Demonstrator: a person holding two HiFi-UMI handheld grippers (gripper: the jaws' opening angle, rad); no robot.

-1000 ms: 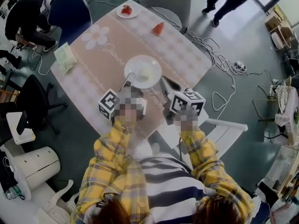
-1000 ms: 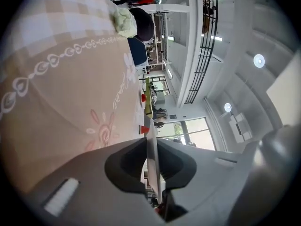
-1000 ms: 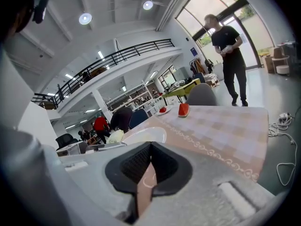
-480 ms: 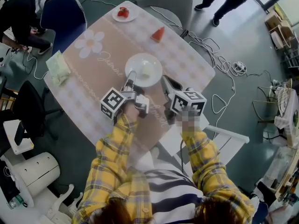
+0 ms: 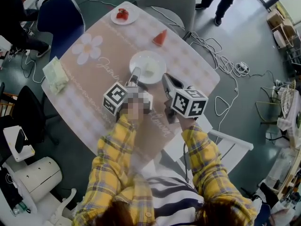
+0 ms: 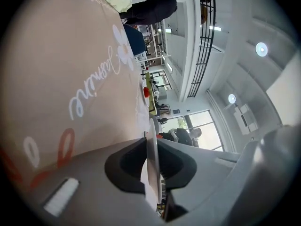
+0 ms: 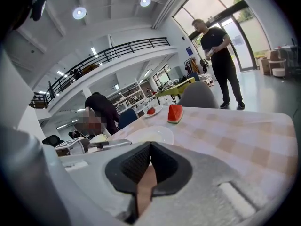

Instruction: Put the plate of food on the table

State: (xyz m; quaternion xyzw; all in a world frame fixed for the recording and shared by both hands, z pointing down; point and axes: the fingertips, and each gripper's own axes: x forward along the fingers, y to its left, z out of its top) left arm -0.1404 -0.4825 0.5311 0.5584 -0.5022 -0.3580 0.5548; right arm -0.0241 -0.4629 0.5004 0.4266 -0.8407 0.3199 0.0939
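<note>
The round, glossy white plate (image 5: 150, 64) sits level at the middle of the table (image 5: 94, 98), which is covered by a checked pink cloth. The left gripper (image 5: 136, 73) pinches its rim at 7 o'clock. Only the left gripper view shows that thin edge clamped between dark pads. The right gripper (image 5: 165, 78), at the plate's 4 o'clock, is closed on nothing. A red watermelon wedge (image 5: 160, 37) stands at 1 o'clock.
</note>
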